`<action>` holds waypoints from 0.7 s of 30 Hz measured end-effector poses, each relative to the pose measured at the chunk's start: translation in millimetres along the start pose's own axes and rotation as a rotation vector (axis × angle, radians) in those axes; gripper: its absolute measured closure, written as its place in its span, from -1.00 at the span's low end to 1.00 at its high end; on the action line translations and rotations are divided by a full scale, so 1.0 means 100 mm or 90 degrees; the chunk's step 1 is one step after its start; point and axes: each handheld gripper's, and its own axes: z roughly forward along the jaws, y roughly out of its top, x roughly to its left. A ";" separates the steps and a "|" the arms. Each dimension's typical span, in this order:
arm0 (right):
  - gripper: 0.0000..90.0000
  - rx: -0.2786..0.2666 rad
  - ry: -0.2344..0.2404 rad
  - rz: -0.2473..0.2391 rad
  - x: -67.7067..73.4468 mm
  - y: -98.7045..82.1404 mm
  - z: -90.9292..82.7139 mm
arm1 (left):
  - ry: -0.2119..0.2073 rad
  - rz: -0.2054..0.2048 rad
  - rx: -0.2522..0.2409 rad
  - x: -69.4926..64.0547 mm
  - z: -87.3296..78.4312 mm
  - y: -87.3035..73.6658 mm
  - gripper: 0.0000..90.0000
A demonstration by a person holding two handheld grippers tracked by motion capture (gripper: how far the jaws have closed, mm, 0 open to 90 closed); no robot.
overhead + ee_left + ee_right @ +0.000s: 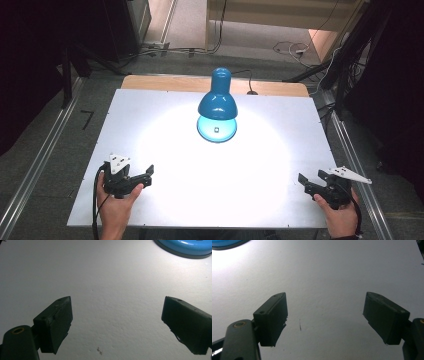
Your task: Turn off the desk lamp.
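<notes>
Toward the far middle of the white desk (pixel 150 125) stands a lit blue lamp (pixel 217 102), well apart from both tools. Left tool (pixel 148 175) and right tool (pixel 303 181) rest near the front corners, jaws spread wide, empty. Nothing seems begun; any next move likely calls for reaching forward to the lamp.

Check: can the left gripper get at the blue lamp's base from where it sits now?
Probably yes. The left gripper is open at the table's near left, and only bare white tabletop lies between it and the lamp base. The shade overhangs the base, so come in low from the side.
</notes>
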 end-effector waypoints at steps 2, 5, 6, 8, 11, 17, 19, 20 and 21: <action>-0.59 0.000 0.000 0.001 0.00 0.00 0.00 | -0.004 0.003 0.001 -0.01 0.01 0.00 -0.76; -0.59 0.001 0.000 -0.001 0.01 0.00 0.00 | -0.008 0.006 0.001 -0.05 0.04 0.02 -0.76; -0.59 0.001 0.000 -0.001 0.01 0.00 0.00 | -0.008 0.006 0.001 -0.05 0.04 0.02 -0.76; -0.59 0.002 -0.001 0.001 0.01 0.00 0.00 | -0.010 0.008 0.002 -0.08 0.05 0.03 -0.76; -0.59 0.000 0.000 -0.001 0.00 0.00 0.00 | -0.013 0.010 0.000 -0.12 0.09 0.04 -0.76; -0.59 0.001 0.000 -0.001 0.00 0.00 0.00 | -0.018 0.012 -0.006 -0.18 0.13 0.06 -0.73; -0.59 0.000 0.000 -0.001 0.00 0.00 0.00 | -0.020 0.011 -0.007 -0.19 0.14 0.07 -0.73; -0.59 0.001 0.000 0.000 0.00 0.00 0.00 | -0.020 0.012 -0.006 -0.21 0.15 0.07 -0.73; -0.59 0.001 0.000 0.000 0.00 0.00 0.00 | -0.022 0.011 -0.006 -0.22 0.17 0.08 -0.73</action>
